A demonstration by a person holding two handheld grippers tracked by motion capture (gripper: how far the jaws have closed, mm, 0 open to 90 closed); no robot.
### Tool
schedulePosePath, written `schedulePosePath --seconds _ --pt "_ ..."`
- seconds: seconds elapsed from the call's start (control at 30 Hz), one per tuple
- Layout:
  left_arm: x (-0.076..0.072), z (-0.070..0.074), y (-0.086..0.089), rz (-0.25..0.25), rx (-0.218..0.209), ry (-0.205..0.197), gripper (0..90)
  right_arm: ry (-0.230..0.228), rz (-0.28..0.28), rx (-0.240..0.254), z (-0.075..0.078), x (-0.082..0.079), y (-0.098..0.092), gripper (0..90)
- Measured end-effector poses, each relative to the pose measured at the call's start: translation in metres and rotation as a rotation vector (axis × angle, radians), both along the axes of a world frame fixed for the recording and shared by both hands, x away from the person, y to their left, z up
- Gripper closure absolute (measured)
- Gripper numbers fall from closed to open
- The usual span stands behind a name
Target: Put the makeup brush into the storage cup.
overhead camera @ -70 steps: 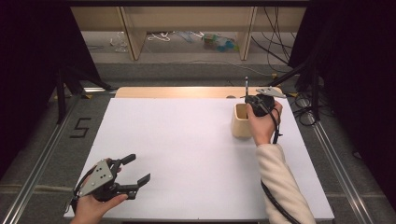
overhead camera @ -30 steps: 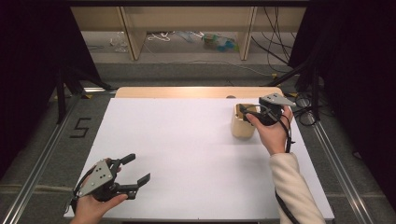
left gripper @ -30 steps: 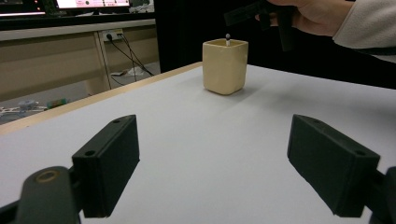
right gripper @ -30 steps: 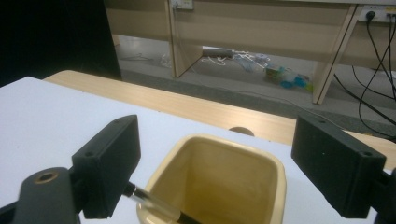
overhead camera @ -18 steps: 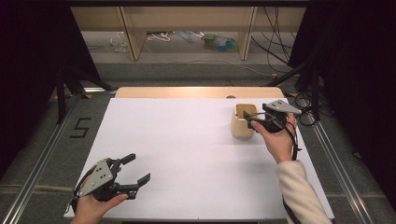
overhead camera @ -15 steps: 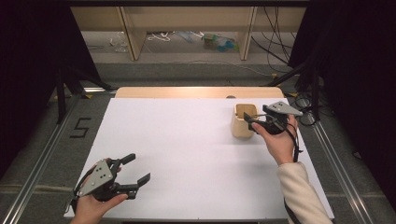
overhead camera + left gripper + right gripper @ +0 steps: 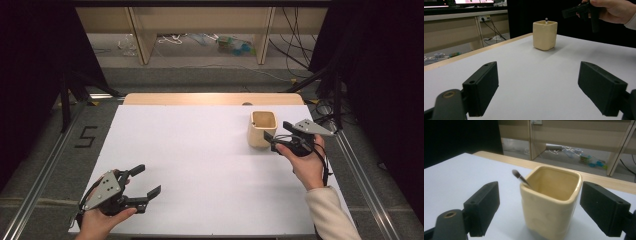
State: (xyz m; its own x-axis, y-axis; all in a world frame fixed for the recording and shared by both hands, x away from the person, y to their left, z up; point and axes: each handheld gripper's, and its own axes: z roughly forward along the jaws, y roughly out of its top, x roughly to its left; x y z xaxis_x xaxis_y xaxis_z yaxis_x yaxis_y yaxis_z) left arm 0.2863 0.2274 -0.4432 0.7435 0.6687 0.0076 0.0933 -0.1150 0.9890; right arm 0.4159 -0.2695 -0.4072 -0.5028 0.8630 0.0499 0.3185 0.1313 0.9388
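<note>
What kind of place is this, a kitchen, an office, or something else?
Probably a lab or recording booth: a white-topped table walled by black curtains, loose cables on the floor behind, and hand-held tongs, the right tongs beside a cream cup.

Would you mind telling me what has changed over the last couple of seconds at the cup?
The right gripper was above the cream cup, holding a thin stick upright over it. It has let go: the stick now leans inside the cup, and the gripper has drawn back toward the person, to the cup's right side, jaws open. The cup has not moved, and the left gripper stayed open at the near left of the table.
</note>
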Motion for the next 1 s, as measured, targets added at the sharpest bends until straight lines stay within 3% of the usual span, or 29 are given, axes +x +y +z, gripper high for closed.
schedulePosePath --seconds 0.03,0.07,0.37,0.53,0.9,1.0 --pt "0.0 0.0 0.0 0.001 0.0 0.001 16.6 -0.005 0.01 0.027 -0.001 -0.002 0.0 17.1" --pt "0.0 0.0 0.0 0.001 0.0 0.001 16.6 0.007 0.011 0.012 0.0 -0.005 -0.002 17.1" --pt "0.0 0.0 0.0 0.001 -0.001 0.0 16.5 0.011 0.072 0.037 -0.004 -0.035 -0.002 17.4" --pt "0.0 0.0 0.0 0.002 0.002 -0.001 16.4 -0.032 0.094 0.054 -0.002 -0.051 0.001 17.3" --pt "0.0 0.0 0.0 0.004 0.0 -0.001 16.4 -0.032 0.124 0.057 -0.008 -0.074 0.002 17.4" --pt "0.0 0.0 0.0 0.004 0.002 0.0 16.4 -0.068 0.133 0.046 -0.011 -0.078 0.004 17.3"
